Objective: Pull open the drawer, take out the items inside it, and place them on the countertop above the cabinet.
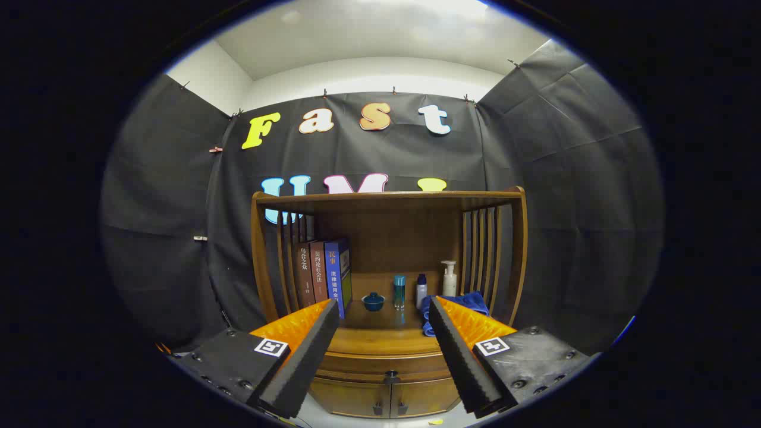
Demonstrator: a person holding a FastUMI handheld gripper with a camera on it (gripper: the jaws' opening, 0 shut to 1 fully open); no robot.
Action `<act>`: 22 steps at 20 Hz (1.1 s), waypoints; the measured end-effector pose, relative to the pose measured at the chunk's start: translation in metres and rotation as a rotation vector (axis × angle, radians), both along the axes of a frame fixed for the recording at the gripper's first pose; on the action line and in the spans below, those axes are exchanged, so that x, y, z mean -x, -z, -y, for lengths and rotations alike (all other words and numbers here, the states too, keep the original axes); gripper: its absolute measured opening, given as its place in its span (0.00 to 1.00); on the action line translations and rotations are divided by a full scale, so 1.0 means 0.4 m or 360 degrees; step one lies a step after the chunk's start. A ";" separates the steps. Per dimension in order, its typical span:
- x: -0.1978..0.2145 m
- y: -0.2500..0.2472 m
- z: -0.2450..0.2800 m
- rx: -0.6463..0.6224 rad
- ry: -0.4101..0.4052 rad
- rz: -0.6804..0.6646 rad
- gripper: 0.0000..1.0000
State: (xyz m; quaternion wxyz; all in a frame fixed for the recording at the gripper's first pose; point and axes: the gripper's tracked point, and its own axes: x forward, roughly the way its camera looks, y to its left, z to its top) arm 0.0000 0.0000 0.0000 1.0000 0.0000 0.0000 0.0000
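Observation:
A wooden cabinet [389, 351] stands ahead against the booth wall. Its drawer [380, 364] sits shut under the countertop [380, 333], with a small dark knob [391, 375] at its middle. My gripper [383, 309] is open, with nothing between the two orange-backed black fingers [309, 351]. The fingers hang well short of the cabinet, and the knob lies between and below their tips. What the drawer holds is hidden.
On the countertop stand three books [324, 274], a small blue lidded bowl [373, 301], a teal bottle [399, 291], a dark-capped bottle [421, 290], a white pump bottle [449, 279] and a blue cloth [455, 303]. Two lower doors [389, 399] sit under the drawer. Slatted sides and a top shelf [386, 199] frame the countertop.

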 end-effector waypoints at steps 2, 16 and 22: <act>0.002 -0.002 -0.001 0.0013 0.0006 0.0001 0.99; 0.005 0.008 0.005 0.0025 0.0023 -0.0017 0.99; 0.000 0.008 0.010 0.0017 0.0023 -0.0019 0.99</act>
